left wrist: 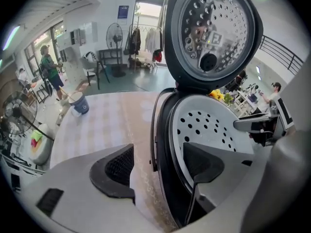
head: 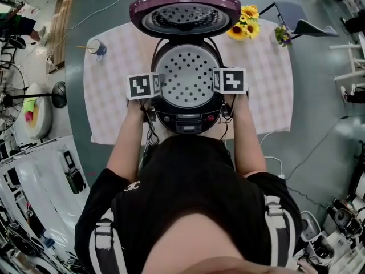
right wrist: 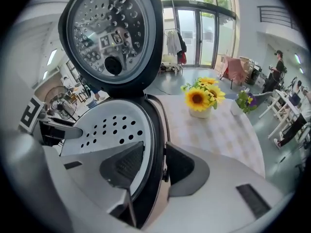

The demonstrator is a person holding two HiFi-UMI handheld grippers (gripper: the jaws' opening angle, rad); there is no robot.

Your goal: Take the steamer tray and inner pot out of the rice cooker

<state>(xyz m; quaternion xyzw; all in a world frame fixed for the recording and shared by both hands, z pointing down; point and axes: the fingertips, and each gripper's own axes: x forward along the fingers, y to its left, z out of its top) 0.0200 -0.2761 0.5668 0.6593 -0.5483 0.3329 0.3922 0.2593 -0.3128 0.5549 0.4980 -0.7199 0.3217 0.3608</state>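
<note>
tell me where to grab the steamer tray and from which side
By its rim, at the left and right edges, coming down from above with one jaw inside. The tray sits flat and recessed in the cooker, so likely only that thin rim is reachable.

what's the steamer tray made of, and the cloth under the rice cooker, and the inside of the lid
Steamer tray: seemingly matte pale-grey plastic or coated metal, round punched holes, no glare. Cloth: woven fabric, faint check pattern, lying flat. Lid's inner plate: likely polished metal; it mirrors a marker cube.
</note>
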